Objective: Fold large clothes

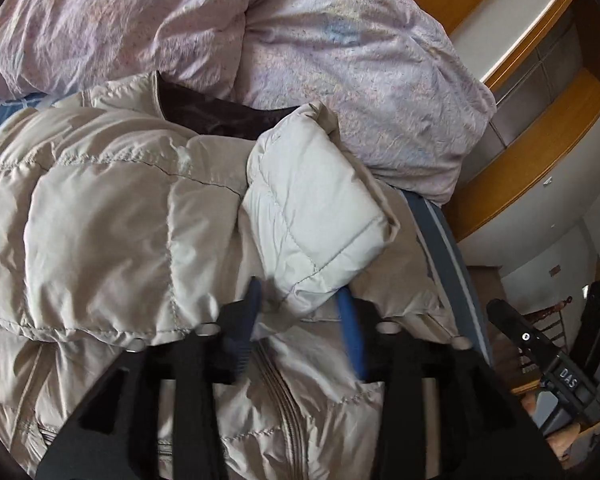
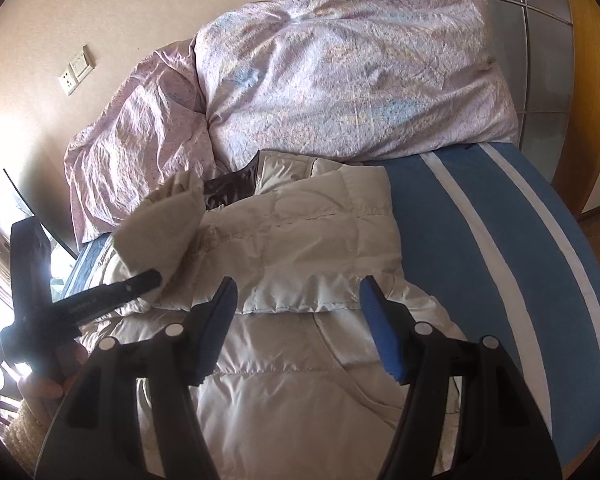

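Observation:
A beige quilted down jacket (image 1: 100,216) lies on the bed, its zipper (image 1: 284,404) and dark lining (image 1: 212,116) showing. My left gripper (image 1: 300,312) is shut on the end of a jacket sleeve (image 1: 312,216), which is folded over the jacket's body. In the right wrist view the jacket (image 2: 300,240) lies below my right gripper (image 2: 298,300), which is open and empty just above it. The other sleeve (image 2: 300,296) lies folded across the chest. The left gripper (image 2: 140,280) shows at the left, holding its sleeve (image 2: 164,224).
A crumpled lilac duvet (image 1: 320,60) is piled behind the jacket, also in the right wrist view (image 2: 340,80). The bed has a blue sheet with white stripes (image 2: 480,240). A wooden wardrobe (image 1: 540,128) stands to the right. A wall socket (image 2: 76,70) is at the left.

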`<state>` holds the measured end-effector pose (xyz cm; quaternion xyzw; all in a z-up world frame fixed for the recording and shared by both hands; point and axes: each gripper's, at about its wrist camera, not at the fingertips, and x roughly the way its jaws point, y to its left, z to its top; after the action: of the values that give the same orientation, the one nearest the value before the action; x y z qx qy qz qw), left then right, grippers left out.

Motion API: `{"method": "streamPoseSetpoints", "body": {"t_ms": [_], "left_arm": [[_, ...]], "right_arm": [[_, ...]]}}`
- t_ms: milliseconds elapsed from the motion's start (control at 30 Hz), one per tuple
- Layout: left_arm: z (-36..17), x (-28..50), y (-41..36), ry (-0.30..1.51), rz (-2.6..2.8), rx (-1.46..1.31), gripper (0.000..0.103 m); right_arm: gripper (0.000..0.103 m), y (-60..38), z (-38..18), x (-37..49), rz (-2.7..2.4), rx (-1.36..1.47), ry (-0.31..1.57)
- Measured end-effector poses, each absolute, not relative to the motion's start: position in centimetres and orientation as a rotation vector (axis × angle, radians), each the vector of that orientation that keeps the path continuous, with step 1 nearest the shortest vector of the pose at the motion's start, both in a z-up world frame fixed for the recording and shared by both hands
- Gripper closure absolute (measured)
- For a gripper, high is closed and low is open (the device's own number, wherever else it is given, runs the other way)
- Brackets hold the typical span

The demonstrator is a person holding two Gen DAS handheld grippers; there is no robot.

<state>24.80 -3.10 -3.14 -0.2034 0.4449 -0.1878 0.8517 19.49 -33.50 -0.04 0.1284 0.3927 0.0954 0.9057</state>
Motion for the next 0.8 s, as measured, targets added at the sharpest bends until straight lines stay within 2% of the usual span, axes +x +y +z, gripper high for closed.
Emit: {"method": "streamPoseSetpoints", "body": {"t_ms": [67,100,267,533,733,767,800], "left_arm": [[-2.6,23.9,-2.5,0.885,-0.423,-0.455,0.018],[-2.0,23.4,-2.2,0.866,-0.439,-0.459,0.015],[0.5,20.9,1.2,0.822,-0.477,-0.488,0.010],[0.9,14.6,10.8,0.746,-0.248,-0.337,0.009],[-0.7,11.2,17.0,0.764,-0.097,-0.294,0.009],[-1.0,10.9,17.9,0.773,-0.081,-0.300,0.009],[-1.5,10.6,18.7,0.783,-0.066,-0.312,0.009]], "right_arm": [[0.039,-33.1,0.1,19.8,0.206,0.265,0.812],[0.039,-32.8,0.2,20.0,0.219,0.273,0.814],[0.039,-30.8,0.1,21.6,0.325,0.346,0.856],[0.063,-26.8,-3.6,26.3,0.402,0.434,1.039],[0.064,-25.5,-6.1,27.9,0.376,0.441,1.116],[0.069,-25.2,-6.6,28.1,0.379,0.446,1.128],[0.085,-25.3,-6.8,28.1,0.381,0.453,1.126]]}}
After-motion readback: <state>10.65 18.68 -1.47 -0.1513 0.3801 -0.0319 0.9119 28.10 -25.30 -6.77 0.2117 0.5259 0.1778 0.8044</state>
